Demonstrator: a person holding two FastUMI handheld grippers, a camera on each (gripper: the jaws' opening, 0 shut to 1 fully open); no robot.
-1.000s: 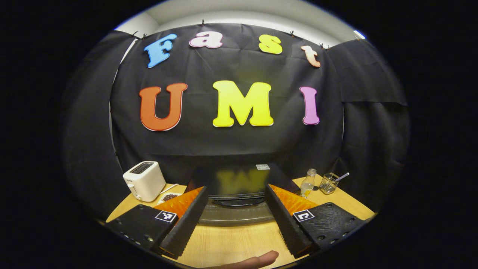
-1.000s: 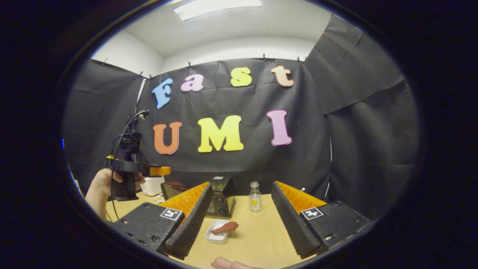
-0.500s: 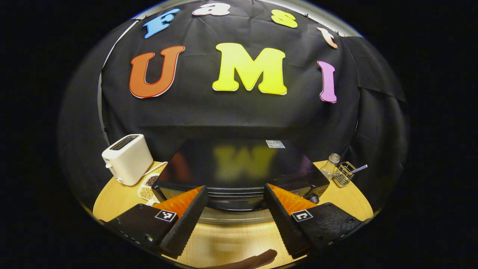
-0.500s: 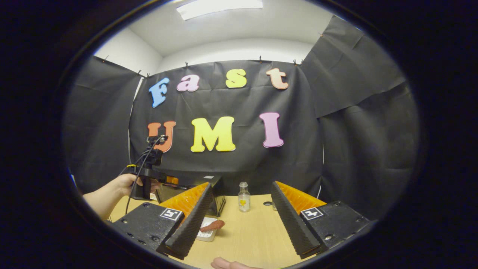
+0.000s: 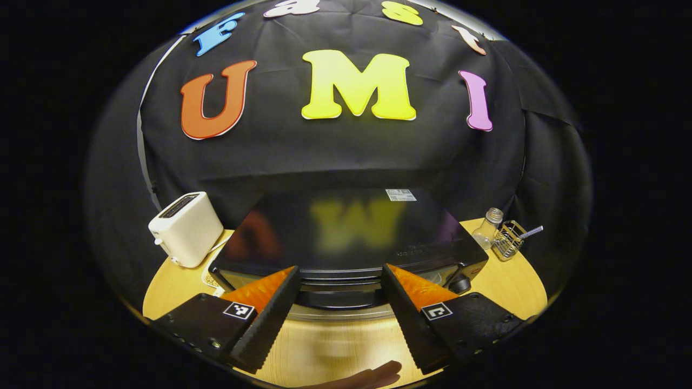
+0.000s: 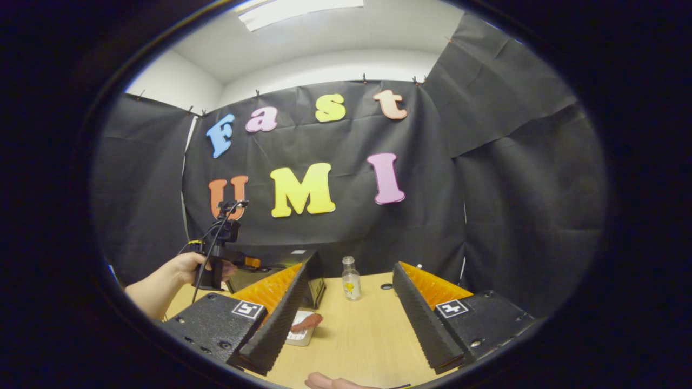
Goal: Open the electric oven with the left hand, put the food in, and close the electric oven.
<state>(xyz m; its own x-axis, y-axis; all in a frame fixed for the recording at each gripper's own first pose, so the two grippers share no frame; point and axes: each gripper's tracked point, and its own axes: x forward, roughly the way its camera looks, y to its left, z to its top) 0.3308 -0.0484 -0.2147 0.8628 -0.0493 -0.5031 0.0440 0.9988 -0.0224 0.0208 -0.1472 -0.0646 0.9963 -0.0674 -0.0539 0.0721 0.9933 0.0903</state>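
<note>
a: left gripper (image 5: 339, 316) jaws apart, just before the oven (image 5: 346, 243) handle. door's shut.
b: come in high and they'll miss it. food (image 6: 306, 322) waits on the desk (image 6: 367, 335), right gripper (image 6: 346, 319) jaws apart.

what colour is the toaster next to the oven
White or cream; the toaster shows best in the left gripper view.

My left gripper (image 5: 339, 308) is now closer to the electric oven (image 5: 346, 237) than a second ago, lower and nearer its front edge, jaws apart as before. In the right gripper view, the food (image 6: 306, 322) sits nearer my right gripper's (image 6: 346, 324) left finger.
</note>
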